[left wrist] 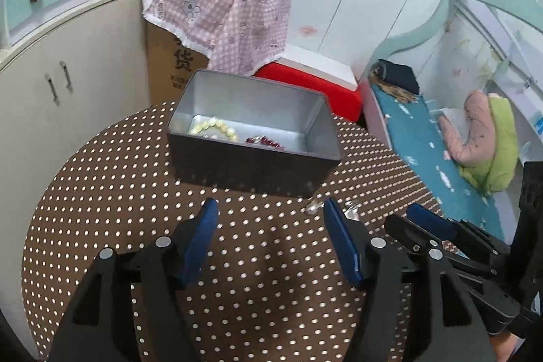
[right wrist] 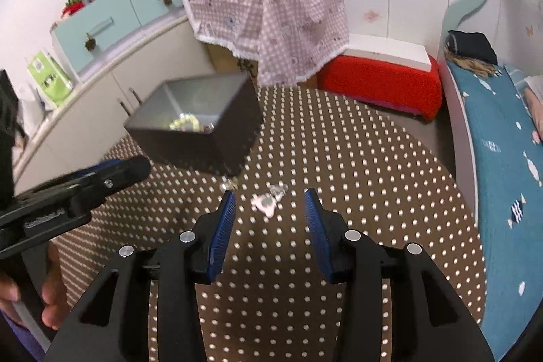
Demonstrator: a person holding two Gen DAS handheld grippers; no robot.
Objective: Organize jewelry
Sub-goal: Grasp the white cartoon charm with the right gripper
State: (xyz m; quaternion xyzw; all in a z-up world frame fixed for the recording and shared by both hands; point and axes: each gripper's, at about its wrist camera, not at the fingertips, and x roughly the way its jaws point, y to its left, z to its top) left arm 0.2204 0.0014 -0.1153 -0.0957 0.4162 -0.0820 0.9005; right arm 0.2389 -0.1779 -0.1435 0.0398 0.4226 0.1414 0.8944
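Brown cardboard carton [left wrist: 171,63], upper left of frame: printed "货" legible. Left gripper [left wrist: 268,209] and right gripper [right wrist: 269,197] fingers both wide apart, holding nothing.

Open tablecloth [left wrist: 101,192] before tin [left wrist: 251,163]

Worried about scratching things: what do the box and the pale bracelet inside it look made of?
The box looks like metal tin: dull silvery inside with soft reflections, dark matte outside. The bracelet looks like glossy cream beads, pearl or plastic; I cannot tell which.
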